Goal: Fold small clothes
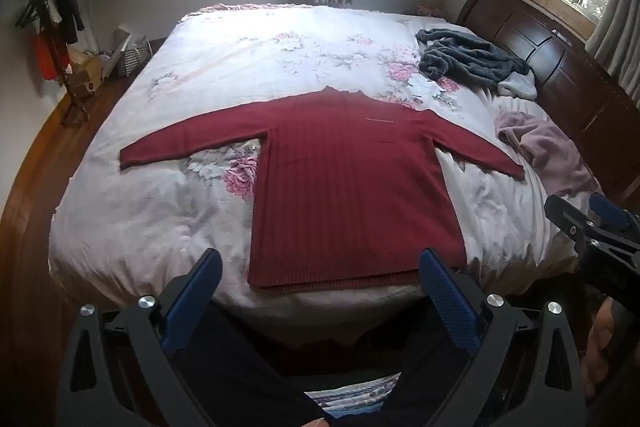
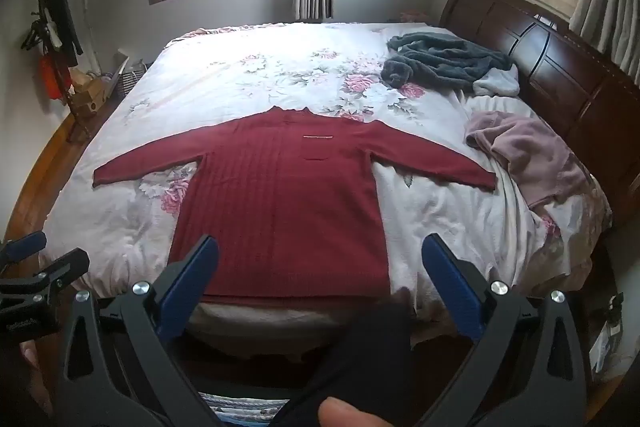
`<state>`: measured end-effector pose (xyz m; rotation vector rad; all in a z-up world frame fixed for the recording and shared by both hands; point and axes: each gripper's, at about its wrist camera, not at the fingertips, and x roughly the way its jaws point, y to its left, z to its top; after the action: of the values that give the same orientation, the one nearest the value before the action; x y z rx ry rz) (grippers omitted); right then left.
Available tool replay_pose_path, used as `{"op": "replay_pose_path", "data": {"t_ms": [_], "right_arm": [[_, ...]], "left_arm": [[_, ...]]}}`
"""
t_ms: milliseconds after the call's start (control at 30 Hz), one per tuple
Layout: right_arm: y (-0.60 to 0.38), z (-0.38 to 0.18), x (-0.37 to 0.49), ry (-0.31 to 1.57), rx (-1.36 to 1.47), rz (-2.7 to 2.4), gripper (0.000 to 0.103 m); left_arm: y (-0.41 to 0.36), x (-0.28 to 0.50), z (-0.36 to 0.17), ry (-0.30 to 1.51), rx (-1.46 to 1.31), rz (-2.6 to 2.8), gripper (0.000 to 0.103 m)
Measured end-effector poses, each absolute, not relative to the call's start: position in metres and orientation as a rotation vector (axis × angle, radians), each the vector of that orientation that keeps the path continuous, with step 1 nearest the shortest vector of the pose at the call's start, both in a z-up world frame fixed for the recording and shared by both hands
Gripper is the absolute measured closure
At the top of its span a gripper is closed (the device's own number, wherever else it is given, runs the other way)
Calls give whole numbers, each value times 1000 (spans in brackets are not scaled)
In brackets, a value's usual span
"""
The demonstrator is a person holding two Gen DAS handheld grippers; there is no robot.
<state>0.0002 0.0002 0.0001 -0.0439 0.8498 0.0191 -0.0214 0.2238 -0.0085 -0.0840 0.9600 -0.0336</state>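
1. A red sweater lies flat on the floral bedspread, sleeves spread.
2. A grey garment and a pink garment sit near the wooden headboard.
3. The left gripper hovers with jaws apart, empty.

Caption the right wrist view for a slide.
Open right tool hovers over a red sweater spread flat, sleeves out, on a floral bed.
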Motion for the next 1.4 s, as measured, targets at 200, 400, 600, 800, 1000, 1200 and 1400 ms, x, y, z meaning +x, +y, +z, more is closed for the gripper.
{"op": "replay_pose_path", "data": {"t_ms": [200, 400, 600, 800, 1000, 1200, 1400], "right_arm": [[-2, 1, -2, 839, -45, 13, 3], [0, 0, 0, 845, -53, 10, 3], [0, 1, 0, 846, -52, 9, 3], [1, 1, 0, 845, -54, 8, 3], [1, -1, 0, 845, -53, 5, 3], [-2, 1, 1, 842, -53, 5, 3], [-4, 3, 0, 840, -51, 3, 3]], "left_arm": [[223, -20, -11, 962, -80, -28, 4], [225, -17, -12, 965, -81, -28, 4], [227, -19, -14, 969, -79, -31, 4], [226, -19, -13, 969, -80, -30, 4], [226, -19, -13, 966, -81, -32, 4], [229, -19, -13, 966, -81, -32, 4], [229, -19, -13, 964, -81, -31, 4]]}}
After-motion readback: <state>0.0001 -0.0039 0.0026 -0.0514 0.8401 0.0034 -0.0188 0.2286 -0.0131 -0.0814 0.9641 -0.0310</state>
